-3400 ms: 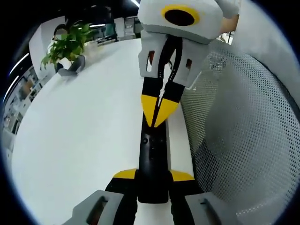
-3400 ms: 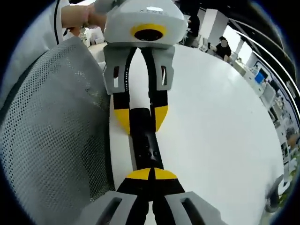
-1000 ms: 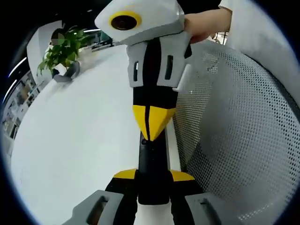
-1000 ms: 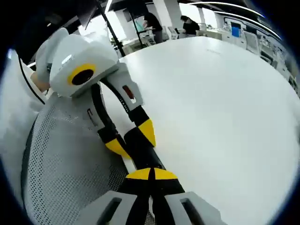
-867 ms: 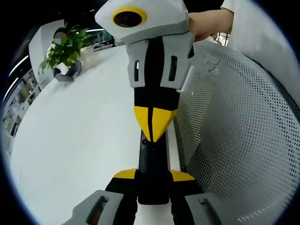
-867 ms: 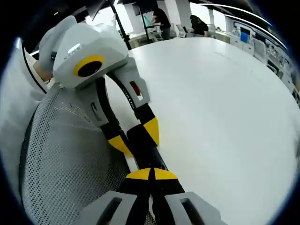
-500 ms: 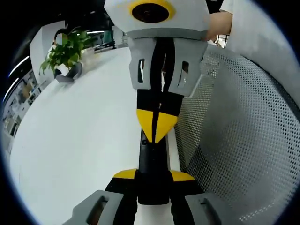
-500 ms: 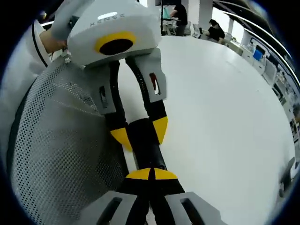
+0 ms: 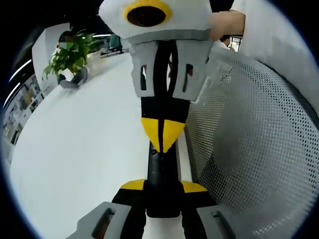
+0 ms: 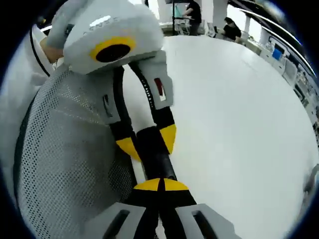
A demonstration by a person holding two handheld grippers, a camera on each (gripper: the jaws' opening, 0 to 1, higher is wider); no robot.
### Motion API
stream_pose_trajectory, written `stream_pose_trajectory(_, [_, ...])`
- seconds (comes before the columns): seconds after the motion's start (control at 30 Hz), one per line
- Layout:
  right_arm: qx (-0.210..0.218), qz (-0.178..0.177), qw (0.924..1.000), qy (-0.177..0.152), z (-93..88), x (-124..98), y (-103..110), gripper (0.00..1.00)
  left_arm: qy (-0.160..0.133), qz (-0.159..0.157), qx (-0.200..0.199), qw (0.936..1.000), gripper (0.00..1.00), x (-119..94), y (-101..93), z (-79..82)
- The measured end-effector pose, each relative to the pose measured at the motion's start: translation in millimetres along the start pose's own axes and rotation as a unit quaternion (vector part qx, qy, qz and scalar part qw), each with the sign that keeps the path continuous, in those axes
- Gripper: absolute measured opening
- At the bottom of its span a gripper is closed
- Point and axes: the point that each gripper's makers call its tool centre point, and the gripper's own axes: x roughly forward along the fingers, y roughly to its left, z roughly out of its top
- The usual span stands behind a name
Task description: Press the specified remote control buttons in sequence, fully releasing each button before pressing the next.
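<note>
A slim black remote (image 9: pixel 162 172) is held lengthwise above the white table's near edge. My left gripper (image 9: pixel 162 186) is shut on the remote's lower end, with a yellow pad on each side. My right gripper (image 9: pixel 162 135) comes down from the top of the left gripper view, its yellow tips shut together and touching the remote's upper face. In the right gripper view, the right gripper (image 10: pixel 160 185) has shut tips resting on the remote (image 10: pixel 158 162), and the left gripper (image 10: pixel 148 142) clamps its far end. The buttons under the tips are hidden.
A grey mesh chair back (image 9: pixel 254 149) stands close beside the remote, also seen as the mesh chair (image 10: pixel 65 164). The round white table (image 9: pixel 79 139) spreads away. A potted plant (image 9: pixel 70 52) sits at its far edge. People (image 10: pixel 192 12) stand in the background.
The right gripper has tilted and swung a little over the remote, rolling its view. Its shut tips stay on the remote's upper end. The left gripper keeps its hold.
</note>
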Motion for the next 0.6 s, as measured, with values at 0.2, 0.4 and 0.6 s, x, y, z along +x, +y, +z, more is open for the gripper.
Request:
stream_pose_trajectory(0.2, [-0.024,-0.005,0.9996,0.011,2.0,1.2,-7.4,0.00,-0.008,0.008,-0.011,0.9999,0.25,-0.2,0.2,0.5])
stream_pose_trajectory(0.4, [-0.037,0.005,0.9991,0.019,3.2,4.7,-3.8,0.00,-0.012,0.010,-0.014,0.9998,0.25,-0.2,0.2,0.4])
stream_pose_trajectory(0.6, [-0.009,0.014,0.9992,0.036,5.2,8.6,-8.3,0.00,-0.014,0.012,-0.014,0.9997,0.25,0.0,0.3,0.5])
